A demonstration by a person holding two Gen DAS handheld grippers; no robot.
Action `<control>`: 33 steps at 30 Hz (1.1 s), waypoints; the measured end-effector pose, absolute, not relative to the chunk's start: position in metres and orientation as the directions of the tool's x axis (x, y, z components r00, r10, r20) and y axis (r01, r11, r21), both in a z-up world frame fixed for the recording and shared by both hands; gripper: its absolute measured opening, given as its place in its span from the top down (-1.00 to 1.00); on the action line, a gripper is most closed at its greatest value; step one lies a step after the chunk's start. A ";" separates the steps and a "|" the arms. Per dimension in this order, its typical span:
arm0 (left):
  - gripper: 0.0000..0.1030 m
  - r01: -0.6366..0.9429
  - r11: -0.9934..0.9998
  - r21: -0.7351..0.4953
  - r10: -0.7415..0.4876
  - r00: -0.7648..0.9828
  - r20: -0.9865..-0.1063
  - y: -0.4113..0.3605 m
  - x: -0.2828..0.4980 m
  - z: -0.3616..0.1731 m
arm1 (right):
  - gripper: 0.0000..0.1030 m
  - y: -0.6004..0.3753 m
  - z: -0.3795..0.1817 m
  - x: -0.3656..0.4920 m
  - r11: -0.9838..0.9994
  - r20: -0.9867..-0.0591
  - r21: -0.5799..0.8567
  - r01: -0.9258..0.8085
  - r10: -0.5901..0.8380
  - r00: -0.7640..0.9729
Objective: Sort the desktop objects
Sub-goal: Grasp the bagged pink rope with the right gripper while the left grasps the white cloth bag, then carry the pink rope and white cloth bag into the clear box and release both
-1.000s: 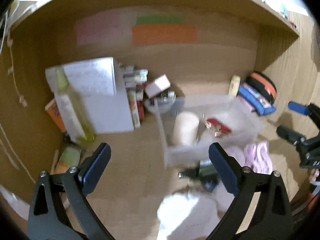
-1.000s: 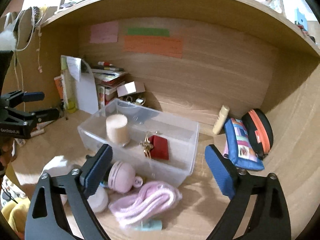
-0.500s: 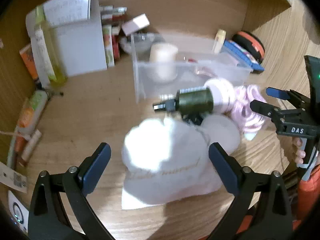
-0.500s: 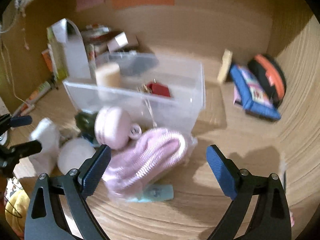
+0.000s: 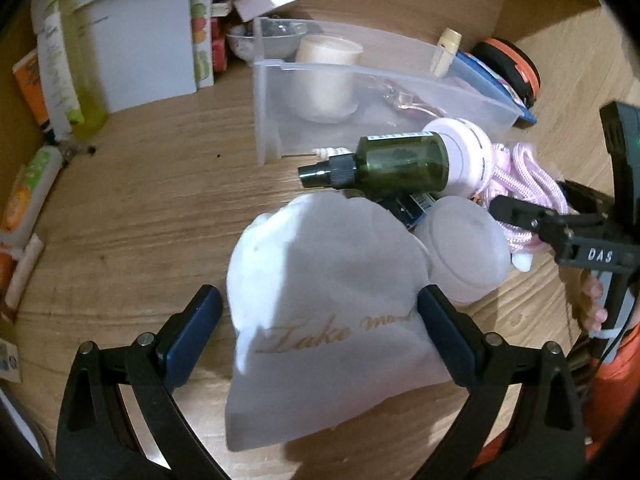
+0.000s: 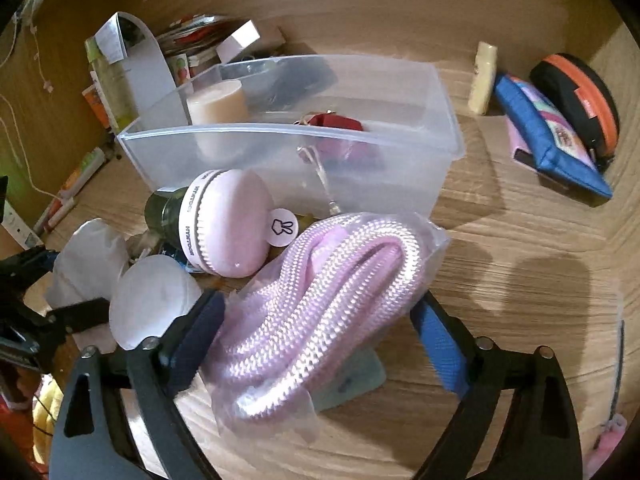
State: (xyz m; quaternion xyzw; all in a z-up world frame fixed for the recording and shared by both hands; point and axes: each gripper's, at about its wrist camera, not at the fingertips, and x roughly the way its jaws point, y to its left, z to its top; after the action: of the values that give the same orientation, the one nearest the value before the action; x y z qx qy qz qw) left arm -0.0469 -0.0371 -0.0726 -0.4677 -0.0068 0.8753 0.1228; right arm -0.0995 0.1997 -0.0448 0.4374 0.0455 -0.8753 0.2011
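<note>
We are straddling the white pouch (image 5: 320, 312) with our left gripper (image 5: 318, 320), fingers spread, and closing our right gripper (image 6: 318, 334) around the bagged pink rope (image 6: 320, 304), pads not yet pinching. Beyond both is sitting the clear bin (image 6: 400, 184).

White drawstring pouch (image 5: 320, 304), bagged pink rope (image 6: 320, 308) beside clear bin (image 6: 400, 148).

Black gripper (image 5: 316, 340) frames, blue jaws pads, silver screws, orange sleeve (image 5: 612, 392).
</note>
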 end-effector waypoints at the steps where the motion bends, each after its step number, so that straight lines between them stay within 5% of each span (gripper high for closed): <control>1: -0.92 -0.225 -0.968 -0.114 0.221 -0.540 -0.812 -0.035 -0.046 -0.073 | -0.53 0.200 -0.045 -0.101 -0.909 -0.785 0.116 0.400 -0.331 -0.524; 5: -0.51 -0.263 -0.962 -0.071 0.214 -0.569 -0.794 -0.029 -0.038 -0.073 | -0.19 0.203 -0.045 -0.101 -0.904 -0.777 0.147 0.402 -0.357 -0.519; 12: -0.39 -0.225 -0.970 -0.097 0.216 -0.601 -0.769 -0.039 -0.032 -0.071 | 0.40 0.214 -0.039 -0.101 -0.898 -0.757 0.197 0.394 -0.395 -0.520; 33: -0.33 -0.120 -0.980 -0.161 0.198 -0.714 -0.672 -0.077 -0.027 -0.015 | 0.63 0.241 -0.007 -0.094 -0.898 -0.679 0.227 0.378 -0.424 -0.599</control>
State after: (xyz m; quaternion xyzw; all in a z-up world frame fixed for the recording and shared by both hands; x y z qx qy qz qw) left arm -0.0268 -0.0771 -0.0151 -0.3685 -0.0528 0.9241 0.0861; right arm -0.0937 0.2413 -0.0074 0.3873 -0.0297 -0.8938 0.2243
